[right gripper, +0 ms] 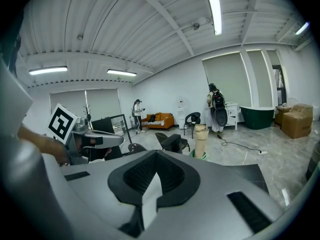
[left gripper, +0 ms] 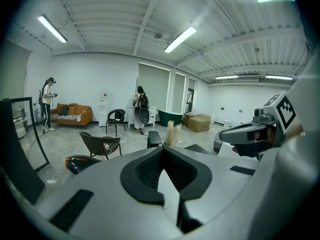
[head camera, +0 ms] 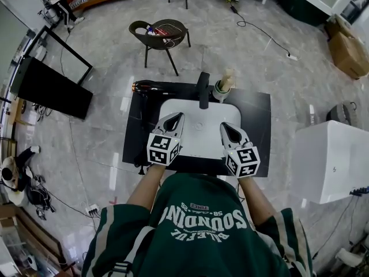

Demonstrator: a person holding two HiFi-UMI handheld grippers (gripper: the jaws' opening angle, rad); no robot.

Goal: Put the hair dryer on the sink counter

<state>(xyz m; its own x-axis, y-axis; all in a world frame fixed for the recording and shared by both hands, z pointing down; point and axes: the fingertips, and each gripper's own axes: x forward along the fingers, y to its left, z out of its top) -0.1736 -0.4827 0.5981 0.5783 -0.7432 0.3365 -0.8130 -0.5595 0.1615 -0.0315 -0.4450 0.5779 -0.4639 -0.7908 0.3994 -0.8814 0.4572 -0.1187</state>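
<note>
The hair dryer (head camera: 147, 87), black with an orange-red end, lies on the far left corner of the black sink counter (head camera: 256, 105). It also shows low on the left in the left gripper view (left gripper: 80, 163). My left gripper (head camera: 176, 119) hovers over the left rim of the white basin (head camera: 199, 126), shut and holding nothing, a short way in front of the dryer. My right gripper (head camera: 225, 128) hangs over the basin's right rim, also shut and holding nothing. Each gripper view looks level across the room over its own closed jaws, the left (left gripper: 162, 150) and the right (right gripper: 156, 155).
A black faucet (head camera: 203, 90) and a green cup with beige rolls (head camera: 223, 85) stand behind the basin. A dark chair (head camera: 164, 33) is beyond the counter, a black framed panel (head camera: 49, 88) to the left, a white unit (head camera: 331, 160) to the right. People stand far off.
</note>
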